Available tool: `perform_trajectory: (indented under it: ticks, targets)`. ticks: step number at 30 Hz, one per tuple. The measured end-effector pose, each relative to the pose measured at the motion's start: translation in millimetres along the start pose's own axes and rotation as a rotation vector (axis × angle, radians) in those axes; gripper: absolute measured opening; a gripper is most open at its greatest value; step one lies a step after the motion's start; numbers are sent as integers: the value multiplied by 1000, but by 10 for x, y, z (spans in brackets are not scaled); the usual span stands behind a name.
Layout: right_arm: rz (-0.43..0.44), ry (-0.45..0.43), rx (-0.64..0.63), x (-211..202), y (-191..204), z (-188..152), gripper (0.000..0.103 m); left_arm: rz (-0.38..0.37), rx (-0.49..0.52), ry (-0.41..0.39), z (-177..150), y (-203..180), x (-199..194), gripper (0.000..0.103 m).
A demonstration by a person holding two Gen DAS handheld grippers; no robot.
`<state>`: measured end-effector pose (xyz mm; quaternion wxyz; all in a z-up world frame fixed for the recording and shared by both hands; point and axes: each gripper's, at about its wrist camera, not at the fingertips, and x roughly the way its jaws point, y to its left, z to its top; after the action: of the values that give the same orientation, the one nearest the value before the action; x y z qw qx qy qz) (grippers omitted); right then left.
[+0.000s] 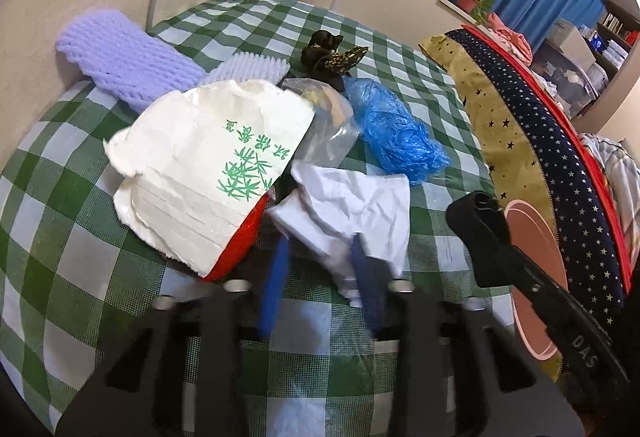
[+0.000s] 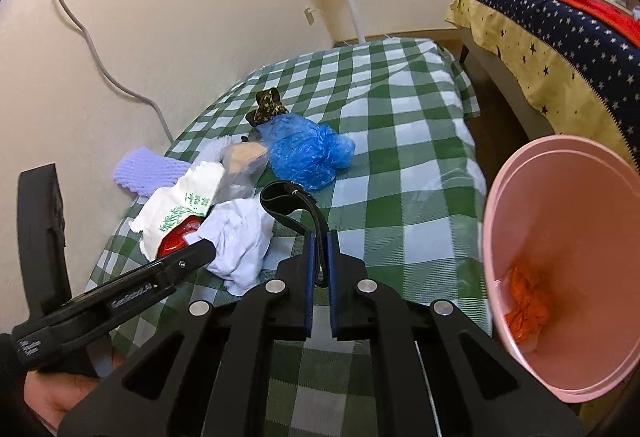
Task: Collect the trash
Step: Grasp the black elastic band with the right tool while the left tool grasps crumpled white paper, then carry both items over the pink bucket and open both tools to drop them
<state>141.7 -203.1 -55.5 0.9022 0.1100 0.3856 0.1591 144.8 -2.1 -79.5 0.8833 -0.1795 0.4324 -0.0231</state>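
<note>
Two grippers over your trash pile

Your right gripper [image 2: 320, 253] pinches a black strap [image 2: 294, 201]; left gripper [image 1: 320, 261] fingers straddle crumpled white paper [image 1: 352, 205], contact blurred.

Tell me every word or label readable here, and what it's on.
"DAS": on the black right gripper, shut on a black strap.
"GenRobot.AI": on the black left gripper, shut on crumpled white paper; smaller print there blurred.
Green Chinese characters on the torn white paper bag: upside down, unreadable to me.
</note>
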Motion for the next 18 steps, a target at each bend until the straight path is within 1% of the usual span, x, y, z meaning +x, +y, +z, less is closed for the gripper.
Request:
perform_trajectory:
  ticks: [1, 3, 6, 11, 15, 18]
  targets:
    - [-2, -3, -5, -34, 5, 8, 6, 0, 7, -2, 0, -13, -18, 19]
    - [-11, -13, -23, -128, 26, 26, 6, -6, 20, -8, -1, -29, -62, 14]
    - [-21, -24, -47, -260, 66, 35, 6, -12, 46, -22, -13, -55, -163, 11]
    - [-46, -44, -76, -538, 103, 37, 6, -18, 98, -65, -42, -115, -407, 10]
    - [-65, -73, -75, -850, 87, 74, 6, -22, 147, -100, -69, -197, -603, 10]
    - [-81, -97, -74, -1092, 66, 114, 6, -40, 178, -128, -89, -286, -752, 10]
